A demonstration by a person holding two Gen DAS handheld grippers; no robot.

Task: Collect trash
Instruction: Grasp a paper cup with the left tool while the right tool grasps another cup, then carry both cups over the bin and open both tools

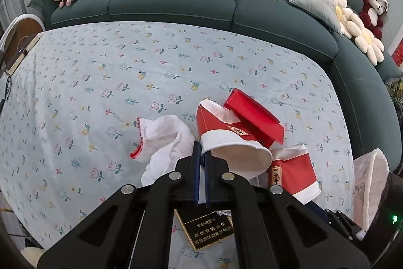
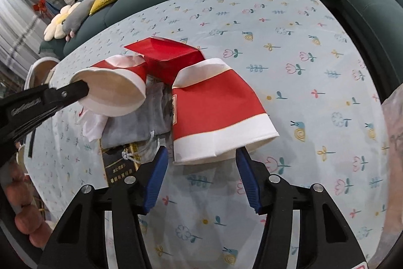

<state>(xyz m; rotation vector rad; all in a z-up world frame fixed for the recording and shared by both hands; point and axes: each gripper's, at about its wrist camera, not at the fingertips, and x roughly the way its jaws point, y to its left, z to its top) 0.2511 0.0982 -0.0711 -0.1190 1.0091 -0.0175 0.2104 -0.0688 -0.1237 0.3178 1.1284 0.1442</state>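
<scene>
My left gripper (image 1: 201, 145) is shut on the rim of a crushed red-and-white paper cup (image 1: 226, 140) and holds it above the table; the same cup (image 2: 113, 85) and the left gripper (image 2: 84, 90) show in the right wrist view. My right gripper (image 2: 201, 155) is open, its blue fingers (image 2: 157, 175) on either side of a second flattened red-and-white cup (image 2: 216, 107) lying on the cloth, also in the left wrist view (image 1: 294, 173). A red box (image 2: 168, 57) lies behind both cups.
The table carries a flowered light-blue cloth (image 1: 126, 72). A white sock (image 1: 163, 143), a grey drawstring pouch (image 2: 141, 122) and a black-and-gold cigarette pack (image 2: 121, 168) lie by the cups. A translucent bag (image 1: 370, 180) is at right. A green sofa (image 1: 176, 4) curves behind.
</scene>
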